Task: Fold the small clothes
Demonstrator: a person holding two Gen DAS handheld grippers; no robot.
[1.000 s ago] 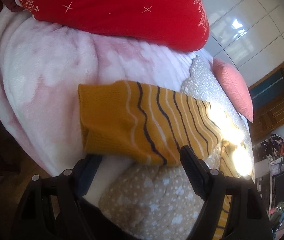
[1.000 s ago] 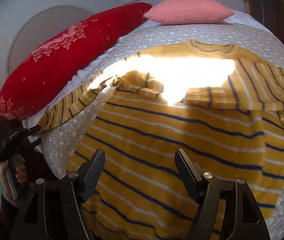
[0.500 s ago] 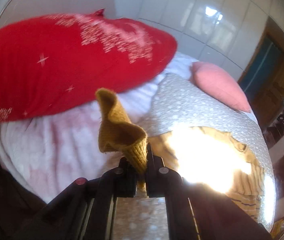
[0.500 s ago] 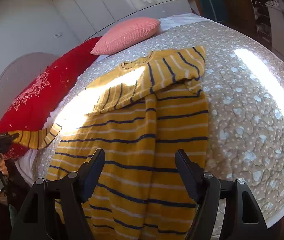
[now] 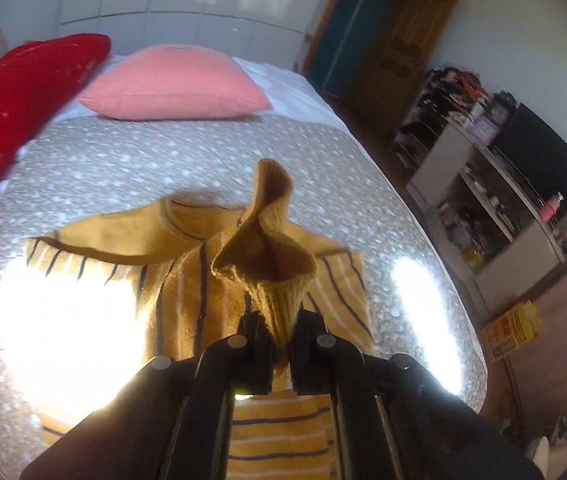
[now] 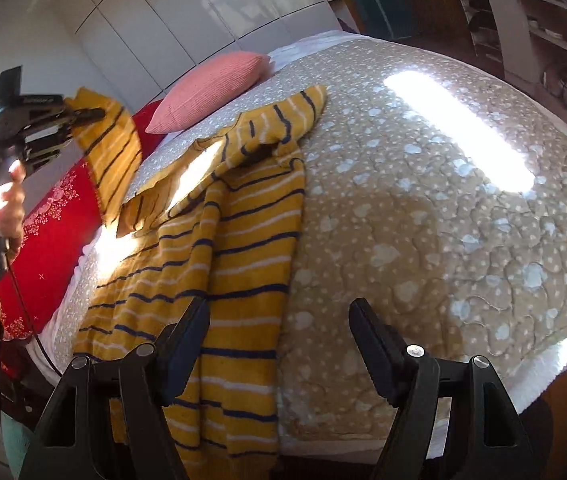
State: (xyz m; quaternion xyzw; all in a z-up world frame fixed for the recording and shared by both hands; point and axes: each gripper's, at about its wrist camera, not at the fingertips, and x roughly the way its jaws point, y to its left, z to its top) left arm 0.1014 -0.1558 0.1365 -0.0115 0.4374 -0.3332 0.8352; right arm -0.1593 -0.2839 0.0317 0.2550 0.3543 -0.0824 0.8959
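A small mustard-yellow sweater with navy and white stripes point(image 6: 235, 240) lies on a beige spotted bed cover point(image 6: 423, 220). My left gripper point(image 5: 279, 336) is shut on the cuff of the sweater's left sleeve point(image 5: 271, 248) and holds it lifted above the sweater's body point(image 5: 187, 280). In the right wrist view the left gripper point(image 6: 83, 114) holds that sleeve point(image 6: 115, 160) up in the air at the left. The other sleeve point(image 6: 283, 120) lies folded across the chest. My right gripper point(image 6: 279, 328) is open and empty above the sweater's hem and the cover.
A pink cushion point(image 5: 175, 84) and a red pillow point(image 5: 11, 116) lie at the head of the bed. A shelf unit point(image 5: 495, 208) with clutter and a yellow box point(image 5: 511, 328) on the floor stand right of the bed. Bright sun patches hide parts of the cover.
My left gripper closed on the sleeve cuff, lifted it off the pink blanket and carried it over the sweater's body. My right gripper has swung right, toward the bare cover, staying open.
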